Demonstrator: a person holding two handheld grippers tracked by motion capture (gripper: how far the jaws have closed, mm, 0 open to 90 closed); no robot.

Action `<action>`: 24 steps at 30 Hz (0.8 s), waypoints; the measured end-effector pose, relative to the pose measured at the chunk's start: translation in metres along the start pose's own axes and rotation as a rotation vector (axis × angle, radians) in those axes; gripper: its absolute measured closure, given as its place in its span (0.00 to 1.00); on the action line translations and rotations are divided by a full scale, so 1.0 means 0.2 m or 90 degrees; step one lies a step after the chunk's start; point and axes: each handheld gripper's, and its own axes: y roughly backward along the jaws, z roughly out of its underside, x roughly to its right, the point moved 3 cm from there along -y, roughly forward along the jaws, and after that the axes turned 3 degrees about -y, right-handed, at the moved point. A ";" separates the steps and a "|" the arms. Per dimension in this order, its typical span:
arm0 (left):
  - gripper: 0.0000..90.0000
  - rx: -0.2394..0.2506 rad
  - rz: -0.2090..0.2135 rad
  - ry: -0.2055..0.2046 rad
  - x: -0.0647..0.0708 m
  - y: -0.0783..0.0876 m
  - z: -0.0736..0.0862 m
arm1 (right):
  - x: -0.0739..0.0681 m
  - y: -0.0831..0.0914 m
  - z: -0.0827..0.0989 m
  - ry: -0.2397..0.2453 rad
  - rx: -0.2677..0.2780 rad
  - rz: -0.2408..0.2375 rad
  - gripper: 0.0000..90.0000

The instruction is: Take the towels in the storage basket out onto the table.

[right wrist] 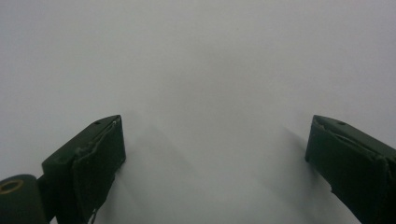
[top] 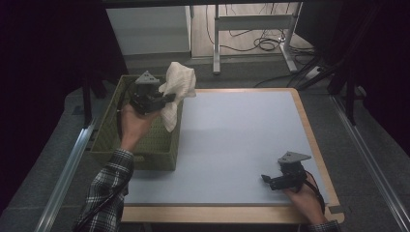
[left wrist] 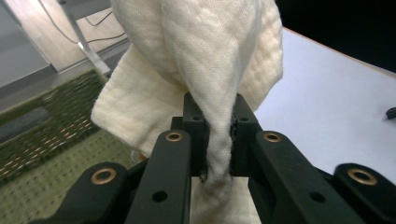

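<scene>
Left gripper (top: 170, 98) is clamped on a cream cloth (top: 178, 87), held clear above the green basket (top: 155, 145) rim so folds hang free. Right gripper (top: 266, 180) is rested on the table (top: 232, 140), jaws wide apart and empty.

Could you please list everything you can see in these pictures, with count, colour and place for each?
cloth: one, cream white, pinched in the left gripper and hanging over the right rim of the basket
basket: one, olive green woven, at the left edge of the table
table: one, pale grey top with a light wooden edge, centre of the high view
desk frame: one, grey metal, on the floor beyond the table, with black cables beside it
left gripper: one, black, shut on the cloth, raised above the basket
right gripper: one, black, open, low over the table's near right corner
sleeve: one, black and white plaid, on the left forearm
</scene>
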 end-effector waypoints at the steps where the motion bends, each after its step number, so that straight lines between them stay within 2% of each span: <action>1: 0.90 0.000 0.004 -0.007 0.02 -0.02 -0.01 | 0.00 0.00 0.00 0.000 0.000 0.000 0.05; 8: 0.90 0.008 0.021 -0.017 0.09 -0.10 -0.04 | 0.00 0.00 0.00 -0.001 0.000 -0.001 0.05; 15: 0.90 0.007 0.048 -0.036 0.21 -0.21 -0.08 | 0.00 0.00 0.00 0.000 0.000 0.000 0.05; 16: 0.90 0.007 0.048 -0.036 0.21 -0.21 -0.08 | 0.00 0.00 0.00 0.000 0.000 0.000 0.05; 19: 0.90 0.011 0.064 -0.035 0.27 -0.28 -0.08 | 0.00 0.00 0.00 -0.001 -0.001 -0.001 0.05; 20: 0.90 0.011 0.064 -0.035 0.27 -0.28 -0.08 | 0.00 0.00 0.00 -0.001 -0.001 -0.001 0.05; 21: 0.90 0.008 0.073 -0.037 0.31 -0.31 -0.08 | 0.00 0.00 0.00 -0.001 0.000 -0.001 0.05; 24: 0.90 0.005 0.081 -0.039 0.34 -0.34 -0.07 | 0.00 0.00 0.00 -0.001 0.000 -0.001 0.05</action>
